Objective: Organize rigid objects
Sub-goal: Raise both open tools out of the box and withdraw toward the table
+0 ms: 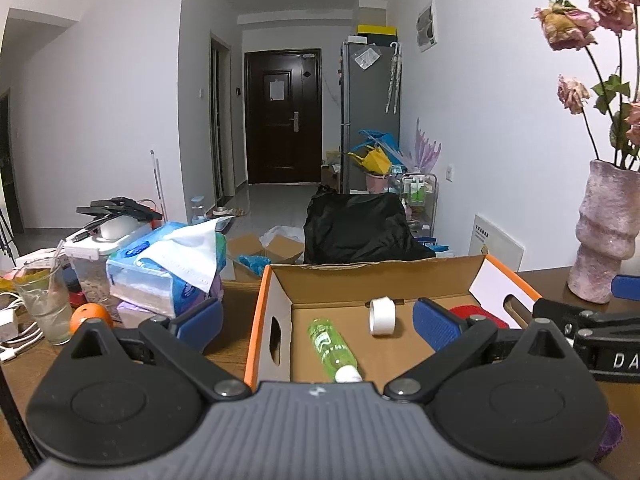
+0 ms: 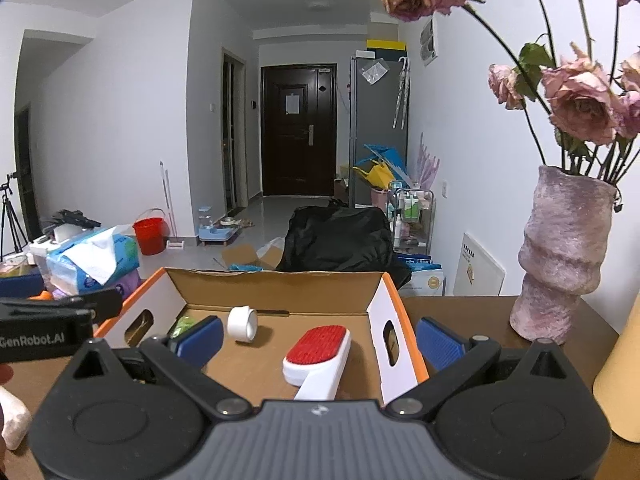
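An open cardboard box (image 1: 276, 292) (image 2: 396, 320) with orange edges sits on the brown table. Inside it lie a green bottle (image 1: 332, 344) with a white cap, a white tape roll (image 1: 382, 316) (image 2: 242, 323) and a red-and-white lint brush (image 2: 320, 354), whose red head (image 1: 478, 314) peeks out in the left wrist view. My left gripper (image 1: 318, 320) hovers open over the box's near left side, nothing between its blue pads. Over the box's near right side my right gripper (image 2: 320, 338) is open and empty too. The bottle (image 2: 182, 326) is mostly hidden in the right wrist view.
A pink vase (image 1: 604, 232) (image 2: 560, 256) with dried roses stands right of the box. Left of it are tissue packs (image 1: 160, 264) (image 2: 92, 264), a glass (image 1: 42, 304), an orange (image 1: 90, 316) and a clear container (image 1: 92, 264). A yellowish object (image 2: 620, 380) stands at the far right.
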Demonstrator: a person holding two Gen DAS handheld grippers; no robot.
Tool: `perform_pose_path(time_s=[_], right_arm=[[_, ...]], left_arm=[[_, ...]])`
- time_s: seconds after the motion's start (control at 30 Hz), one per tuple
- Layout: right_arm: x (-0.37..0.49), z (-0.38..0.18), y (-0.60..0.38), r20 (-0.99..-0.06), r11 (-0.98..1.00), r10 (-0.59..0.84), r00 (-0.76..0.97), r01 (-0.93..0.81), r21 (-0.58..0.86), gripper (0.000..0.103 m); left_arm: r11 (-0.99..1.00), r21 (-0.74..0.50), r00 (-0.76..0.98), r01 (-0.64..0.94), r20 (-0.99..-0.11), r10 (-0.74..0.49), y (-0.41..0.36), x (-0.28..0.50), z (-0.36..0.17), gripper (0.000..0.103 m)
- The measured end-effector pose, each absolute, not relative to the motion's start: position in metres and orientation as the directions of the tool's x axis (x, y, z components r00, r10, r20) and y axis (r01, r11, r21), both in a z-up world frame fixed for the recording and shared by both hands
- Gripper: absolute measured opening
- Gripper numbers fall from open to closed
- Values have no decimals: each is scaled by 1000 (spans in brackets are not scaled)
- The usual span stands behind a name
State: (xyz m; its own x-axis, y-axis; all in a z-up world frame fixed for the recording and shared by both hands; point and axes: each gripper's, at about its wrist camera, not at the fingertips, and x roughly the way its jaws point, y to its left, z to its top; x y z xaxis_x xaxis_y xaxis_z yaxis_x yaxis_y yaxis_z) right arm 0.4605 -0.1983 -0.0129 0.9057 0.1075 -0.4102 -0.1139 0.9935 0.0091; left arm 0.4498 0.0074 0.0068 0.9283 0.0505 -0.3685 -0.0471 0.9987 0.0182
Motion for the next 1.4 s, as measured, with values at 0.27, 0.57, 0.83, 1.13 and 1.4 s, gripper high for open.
perform_pose_path(time_s=[0.27, 0.57, 0.83, 1.13, 1.4], right_arm=[[433, -8, -198, -399, 994, 111, 910, -111, 23, 103], [405, -8, -196, -401, 995, 103, 910, -98, 34, 103], [386, -11, -193, -407, 995, 102, 908, -99, 28, 103], [355, -13, -188, -411, 994, 107, 905, -108, 20, 103], [333, -15, -184, -422, 993, 118, 899, -119, 23, 103]], left_arm=[[999, 3, 932, -53, -359, 51, 16, 420, 14, 103], [998, -4, 931, -60, -360, 54, 25, 389, 17, 103], [997, -1, 927, -72, -369, 67, 33, 366, 17, 103], [997, -5, 926, -73, -372, 66, 37, 343, 18, 103], [997, -16, 921, -75, -385, 63, 40, 324, 19, 103]])
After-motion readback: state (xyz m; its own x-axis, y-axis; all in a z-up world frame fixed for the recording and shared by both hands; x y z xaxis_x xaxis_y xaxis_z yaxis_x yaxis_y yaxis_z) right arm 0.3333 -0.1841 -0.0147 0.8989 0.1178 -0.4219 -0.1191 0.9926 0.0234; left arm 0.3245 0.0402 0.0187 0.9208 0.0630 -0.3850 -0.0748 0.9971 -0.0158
